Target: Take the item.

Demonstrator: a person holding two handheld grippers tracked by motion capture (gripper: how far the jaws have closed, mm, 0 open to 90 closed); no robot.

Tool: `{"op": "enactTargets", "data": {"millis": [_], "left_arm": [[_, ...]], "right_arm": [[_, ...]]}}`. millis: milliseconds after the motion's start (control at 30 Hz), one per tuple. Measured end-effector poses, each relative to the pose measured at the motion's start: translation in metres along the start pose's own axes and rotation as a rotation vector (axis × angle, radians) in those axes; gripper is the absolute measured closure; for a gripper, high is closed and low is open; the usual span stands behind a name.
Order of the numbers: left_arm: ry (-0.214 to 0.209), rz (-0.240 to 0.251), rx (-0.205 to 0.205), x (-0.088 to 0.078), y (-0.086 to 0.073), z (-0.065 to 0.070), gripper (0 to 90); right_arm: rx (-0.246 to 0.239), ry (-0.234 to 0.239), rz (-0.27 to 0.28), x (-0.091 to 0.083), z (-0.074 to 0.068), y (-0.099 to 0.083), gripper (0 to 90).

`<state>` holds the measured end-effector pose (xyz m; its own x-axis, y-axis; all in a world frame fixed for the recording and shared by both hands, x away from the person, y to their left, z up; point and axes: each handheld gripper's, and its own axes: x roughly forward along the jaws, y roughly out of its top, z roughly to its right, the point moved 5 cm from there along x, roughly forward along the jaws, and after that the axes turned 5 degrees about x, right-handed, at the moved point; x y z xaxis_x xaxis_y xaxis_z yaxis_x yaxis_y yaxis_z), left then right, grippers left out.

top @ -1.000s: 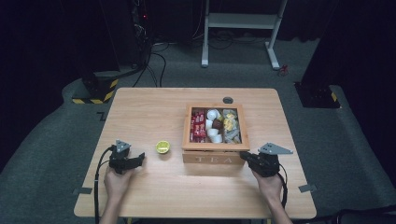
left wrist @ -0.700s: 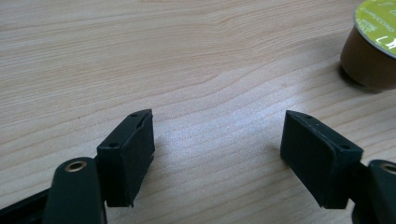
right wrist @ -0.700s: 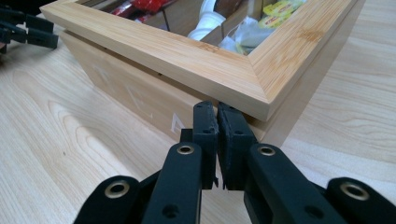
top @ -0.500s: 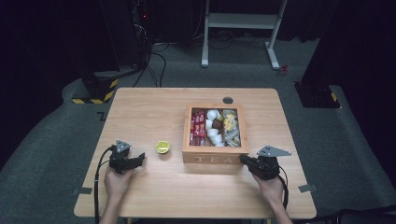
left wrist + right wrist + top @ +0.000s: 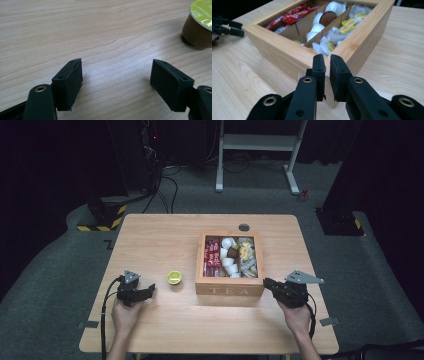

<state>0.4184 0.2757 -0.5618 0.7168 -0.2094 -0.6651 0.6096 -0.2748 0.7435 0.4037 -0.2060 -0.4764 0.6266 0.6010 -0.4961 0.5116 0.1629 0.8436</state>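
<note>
resting low on the wooden table (image 5: 165,245), the left gripper (image 5: 145,292) stands with its jaws spread wide and nothing between them but bare wood; its fingers (image 5: 68,83) are released. the small brown capsule with the yellow-green lid (image 5: 174,277) stands upright on the table just ahead of those jaws and off to their right side, apart from them and not touched; in the left gripper view the capsule (image 5: 198,27) sits at the upper right corner, well past the right-hand pad. the right gripper (image 5: 267,284) lies at the near right corner of the wooden tea box (image 5: 229,288), jaws pointing at that corner. in the right gripper view its fingers (image 5: 319,67) stand a narrow gap apart and have just been opening; the corner of the box (image 5: 352,50) rises right behind the tips, very close, but whether the pads touch the wood i cannot tell, and nothing is clamped between them. the box sits near the middle of the table, its compartments holding red sachets (image 5: 212,257), white cups (image 5: 228,255) and yellow-tagged packets (image 5: 246,254). the capsule lies between the left gripper and the box.
</note>
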Motion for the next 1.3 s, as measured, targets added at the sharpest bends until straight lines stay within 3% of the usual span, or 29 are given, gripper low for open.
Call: {"op": "enactTargets", "data": {"millis": [667,900,1300], "left_arm": [[0.0,0.0,0.0,0.0,0.0,0.0,26.4],[0.0,0.0,0.001,0.0,0.0,0.0,26.4],[0.0,0.0,0.0,0.0,0.0,0.0,26.4]], "right_arm": [[0.058,-0.066,0.105,-0.022,0.029,0.022,67.2],[0.077,-0.091,0.12,-0.025,0.041,0.022,64.7],[0.161,-0.149,0.118,-0.025,0.072,0.009,62.6]]}}
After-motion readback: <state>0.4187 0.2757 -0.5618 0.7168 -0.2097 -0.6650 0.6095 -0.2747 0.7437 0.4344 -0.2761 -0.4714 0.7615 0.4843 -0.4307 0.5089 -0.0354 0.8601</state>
